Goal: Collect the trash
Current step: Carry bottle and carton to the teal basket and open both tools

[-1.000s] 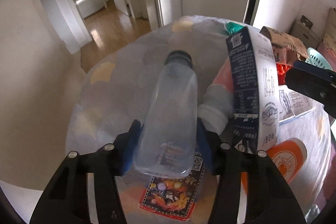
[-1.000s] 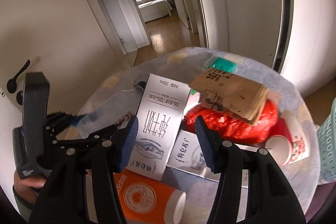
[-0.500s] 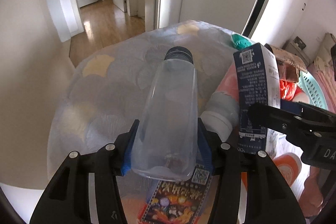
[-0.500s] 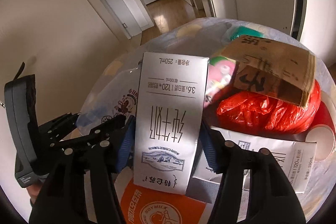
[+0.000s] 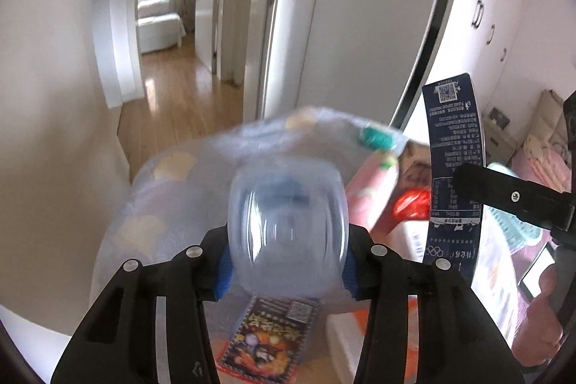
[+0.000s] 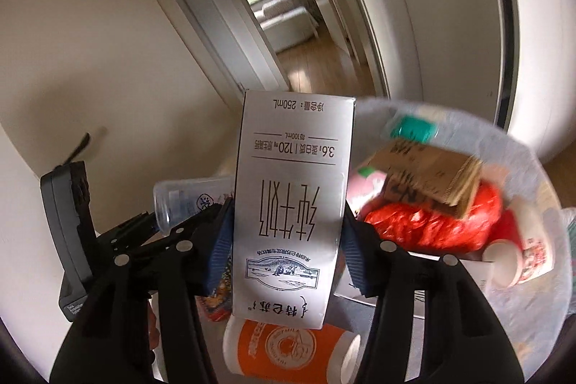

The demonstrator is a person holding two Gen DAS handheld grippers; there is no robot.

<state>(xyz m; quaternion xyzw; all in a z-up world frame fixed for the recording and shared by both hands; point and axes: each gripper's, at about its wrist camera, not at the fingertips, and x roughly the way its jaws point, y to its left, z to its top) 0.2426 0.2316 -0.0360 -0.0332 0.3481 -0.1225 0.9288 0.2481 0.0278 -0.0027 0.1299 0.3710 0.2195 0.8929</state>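
Note:
A clear plastic bottle (image 5: 288, 225) sits between the blue pads of my left gripper (image 5: 286, 261), its base turned toward the camera; the jaws are closing on it. A white and dark-blue milk carton (image 6: 291, 204) is pinched upside down in my right gripper (image 6: 286, 251), whose jaws are also closing on it. Both items hang above the trash on the cloth-covered table (image 5: 172, 189). The left wrist view shows the carton (image 5: 453, 175) at the right, held by the right gripper's fingers (image 5: 511, 200). The right wrist view shows the bottle (image 6: 190, 200) at the left.
On the table lie a red plastic bag (image 6: 432, 225), folded brown cardboard (image 6: 424, 175), an orange paper cup (image 6: 288, 344), a red paper cup (image 6: 514, 258), a green-topped item (image 6: 410, 128) and a snack wrapper (image 5: 270, 337). A teal basket (image 5: 514, 229) stands at the right.
Both grippers have risen with their loads. The bottle has tipped so its base faces the camera. The carton now stands higher over the table.

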